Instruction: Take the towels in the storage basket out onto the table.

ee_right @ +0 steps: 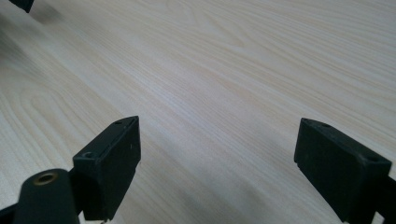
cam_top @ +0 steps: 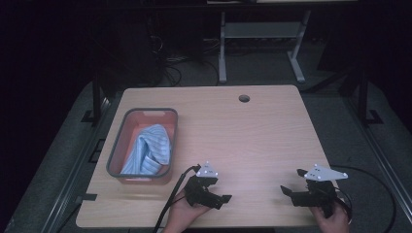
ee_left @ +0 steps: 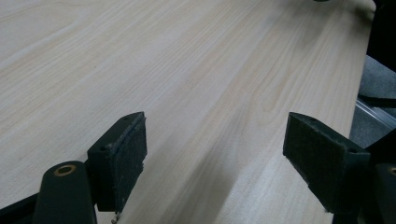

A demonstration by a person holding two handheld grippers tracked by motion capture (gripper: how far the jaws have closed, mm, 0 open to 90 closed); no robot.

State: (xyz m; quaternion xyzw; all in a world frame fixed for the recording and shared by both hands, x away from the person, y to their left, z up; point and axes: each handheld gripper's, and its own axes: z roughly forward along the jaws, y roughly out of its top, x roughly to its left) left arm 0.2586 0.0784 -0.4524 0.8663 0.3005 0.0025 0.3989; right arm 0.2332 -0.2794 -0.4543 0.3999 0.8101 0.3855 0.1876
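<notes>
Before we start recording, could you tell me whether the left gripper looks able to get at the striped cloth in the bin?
Probably yes: the left gripper is open, the cloth lies uncovered in the open-topped bin, and bare table lies between them.

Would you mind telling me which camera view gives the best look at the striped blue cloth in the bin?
The high view: the striped blue cloth lies crumpled inside the grey-rimmed bin at the table's left. Both gripper views show bare wood between open jaws.

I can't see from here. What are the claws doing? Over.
Left claw open, empty. Right claw open, empty. Blue cloth in basket. Table bare between.
</notes>
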